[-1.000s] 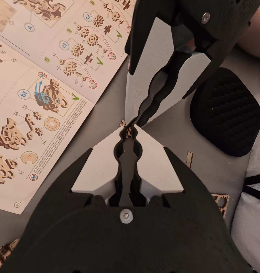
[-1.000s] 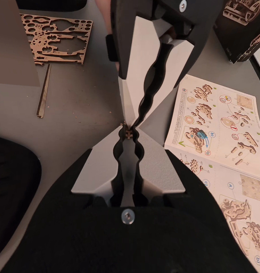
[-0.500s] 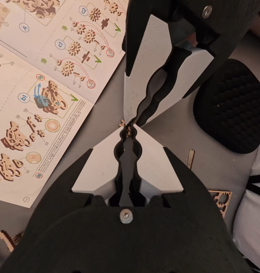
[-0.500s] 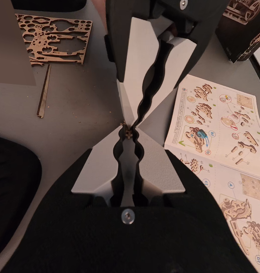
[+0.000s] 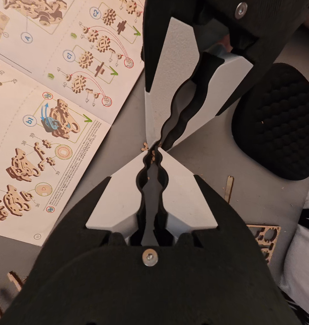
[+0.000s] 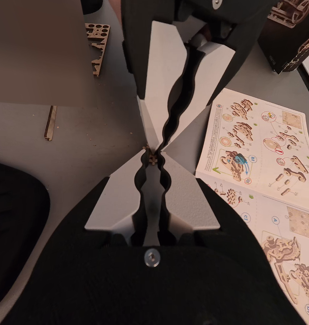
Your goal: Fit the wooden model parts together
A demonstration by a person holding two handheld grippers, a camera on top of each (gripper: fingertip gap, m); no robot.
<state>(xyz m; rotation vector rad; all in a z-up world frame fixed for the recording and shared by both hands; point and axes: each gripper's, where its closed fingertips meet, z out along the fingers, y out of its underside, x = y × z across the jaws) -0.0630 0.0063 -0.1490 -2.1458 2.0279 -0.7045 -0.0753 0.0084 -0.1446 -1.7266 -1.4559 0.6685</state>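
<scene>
**Tips hold steady while the view shifts**

The left gripper (image 5: 153, 154) stays pinched on a tiny pale toothed wooden part (image 5: 153, 157); the right gripper (image 6: 152, 155) stays clamped on its own small wooden gear piece (image 6: 152, 158); tips touching above the grey table (image 5: 203, 158); since a second ago only the surroundings slide, so the mating looks unfinished.

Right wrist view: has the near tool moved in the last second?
No. The right tool keeps its place: the instruction booklet and the wooden strip sit where they did in view.

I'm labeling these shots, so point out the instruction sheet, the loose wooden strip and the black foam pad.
instruction sheet (image 5: 50, 112), left wrist view, middle of page
wooden strip (image 6: 50, 123), right wrist view, mid-length
black foam pad (image 5: 280, 121), left wrist view, textured top
</scene>
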